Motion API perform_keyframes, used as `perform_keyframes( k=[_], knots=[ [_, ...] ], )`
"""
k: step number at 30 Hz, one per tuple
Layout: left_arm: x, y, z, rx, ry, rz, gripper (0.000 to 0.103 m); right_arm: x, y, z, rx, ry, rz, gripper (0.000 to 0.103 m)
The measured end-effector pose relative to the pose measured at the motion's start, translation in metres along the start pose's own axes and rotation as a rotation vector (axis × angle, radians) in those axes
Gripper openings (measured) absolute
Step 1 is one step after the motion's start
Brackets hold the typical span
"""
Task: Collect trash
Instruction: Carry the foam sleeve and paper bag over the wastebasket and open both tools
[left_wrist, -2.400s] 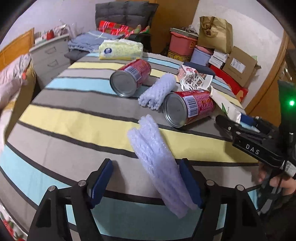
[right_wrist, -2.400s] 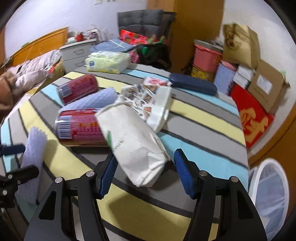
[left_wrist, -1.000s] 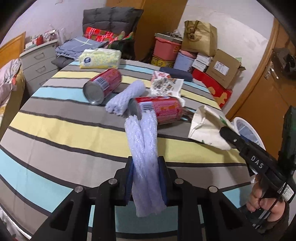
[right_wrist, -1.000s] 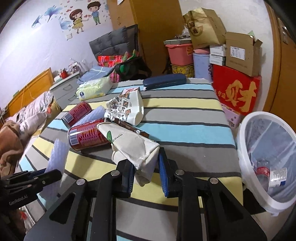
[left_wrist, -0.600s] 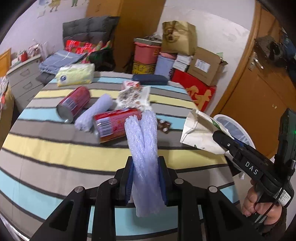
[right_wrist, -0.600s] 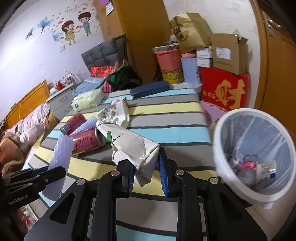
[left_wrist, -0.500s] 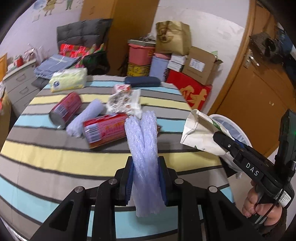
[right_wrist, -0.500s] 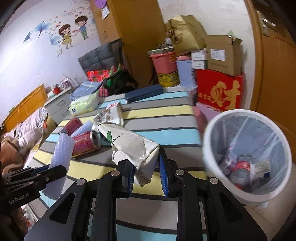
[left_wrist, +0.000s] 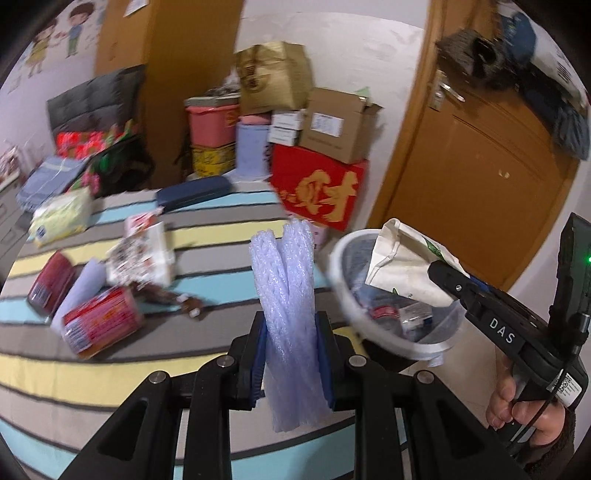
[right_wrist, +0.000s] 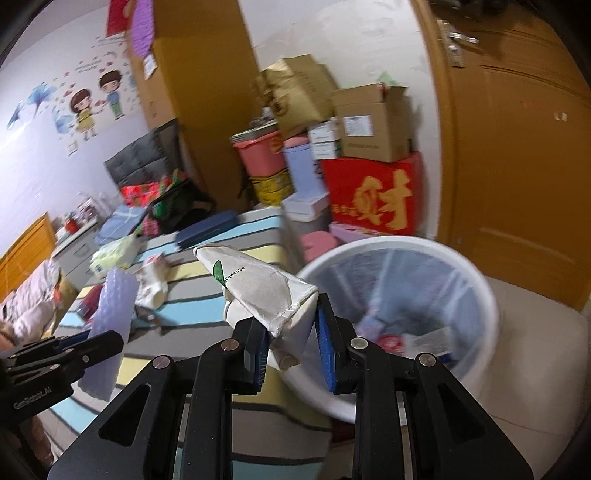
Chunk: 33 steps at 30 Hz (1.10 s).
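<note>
My left gripper (left_wrist: 290, 349) is shut on a pale lilac foam net sleeve (left_wrist: 290, 291) that stands upright between its blue pads, above the striped table's edge. My right gripper (right_wrist: 291, 350) is shut on a crumpled white paper bag (right_wrist: 258, 291) with a green leaf mark, held beside the white trash bin (right_wrist: 476, 291). In the left wrist view the same paper bag (left_wrist: 402, 262) hangs over the bin (left_wrist: 343, 295), which holds several scraps. Two red cans (left_wrist: 99, 323), another foam sleeve (left_wrist: 83, 284) and a printed carton (left_wrist: 144, 254) lie on the table.
The striped tablecloth (left_wrist: 207, 258) also carries a dark blue case (left_wrist: 192, 192) and a tissue pack (left_wrist: 61, 216). Stacked boxes (left_wrist: 321, 162) and a wooden door (left_wrist: 476, 184) stand behind the bin. A hand (left_wrist: 524, 406) grips the right tool.
Both grippers swung right, away from the table's middle toward the bin, keeping their loads. The bin has grown much larger in both views and the paper bag now hangs over its rim.
</note>
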<state>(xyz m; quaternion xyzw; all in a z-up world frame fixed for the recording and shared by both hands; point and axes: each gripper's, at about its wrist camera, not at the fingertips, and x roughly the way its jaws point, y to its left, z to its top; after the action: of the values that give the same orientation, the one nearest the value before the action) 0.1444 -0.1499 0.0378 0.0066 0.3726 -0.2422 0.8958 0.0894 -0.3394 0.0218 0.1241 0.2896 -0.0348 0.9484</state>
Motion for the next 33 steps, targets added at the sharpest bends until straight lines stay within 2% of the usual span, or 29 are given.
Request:
perform_keyframes(
  k=[10,17,24,29,32,33],
  knots=[
    [0.036,-0.058,0.021,0.089,0.027,-0.080,0.025,-0.005,-0.043,0.003,0.044,0.000,-0.117,0.024],
    [0.067,-0.087,0.026,0.137,0.066,-0.120,0.025,0.003,-0.066,0.002,0.049,0.035,-0.184,0.024],
    [0.098,-0.105,0.030,0.159,0.104,-0.135,0.025,0.018,-0.081,-0.001,0.038,0.098,-0.231,0.025],
    [0.113,-0.104,0.031,0.141,0.135,-0.137,0.028,0.025,-0.085,-0.003,0.013,0.140,-0.241,0.027],
    [0.116,-0.102,0.030,0.133,0.135,-0.144,0.034,0.027,-0.085,-0.005,-0.005,0.156,-0.237,0.032],
    [0.116,-0.101,0.030,0.129,0.136,-0.152,0.037,0.028,-0.085,-0.005,-0.013,0.160,-0.245,0.037]
  ],
)
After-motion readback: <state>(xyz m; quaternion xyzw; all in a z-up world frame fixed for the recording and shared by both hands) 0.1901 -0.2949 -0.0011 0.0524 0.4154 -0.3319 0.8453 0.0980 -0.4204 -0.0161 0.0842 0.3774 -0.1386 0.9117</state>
